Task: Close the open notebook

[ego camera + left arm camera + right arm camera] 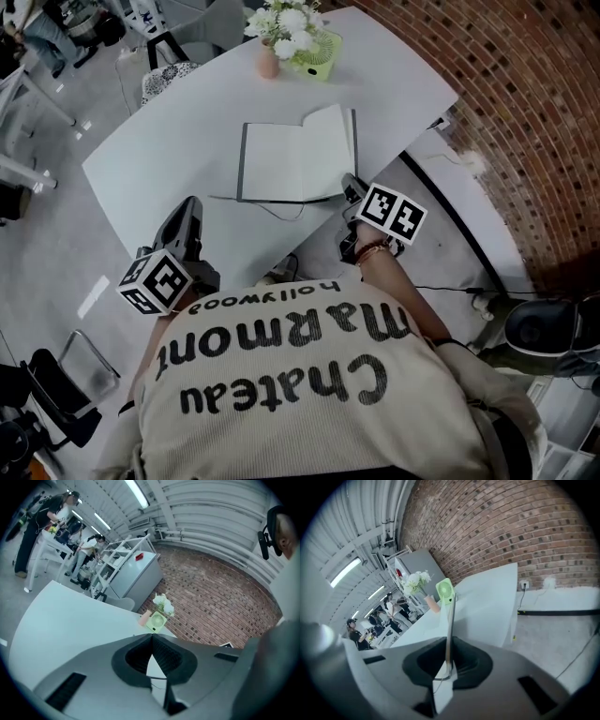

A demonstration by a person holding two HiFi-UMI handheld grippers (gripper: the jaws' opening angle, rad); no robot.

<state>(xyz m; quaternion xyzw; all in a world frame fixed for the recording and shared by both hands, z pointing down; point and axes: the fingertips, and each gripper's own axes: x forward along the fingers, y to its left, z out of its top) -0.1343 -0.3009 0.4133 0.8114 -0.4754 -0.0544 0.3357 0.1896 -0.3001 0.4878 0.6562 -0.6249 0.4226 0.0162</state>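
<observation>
Notebook (pixel 281 164) lies open mid-table (pixel 141 159). Its right leaf (pixel 330 141) is raised and pinched edge-on by the right gripper (pixel 349 185), jaws nearly together on it. Step judged: fold-over begun. Next, the leaf is to be swung left over the spine and released. Left gripper (pixel 190 214) is closed and empty near the front edge. Fan (pixel 321 52) is well apart, so the path is open.

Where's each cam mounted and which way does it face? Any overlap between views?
Head view: on the person's head, steeply down at the table and open notebook; shows torso, left gripper, right gripper.
Left gripper view: on left gripper, along its shut jaws across the table to fan and brick wall; torso at right.
Right gripper view: on right gripper, jaws clamped on notebook's raised cover, facing fan and brick wall.
Shared: all see table and fan.
</observation>
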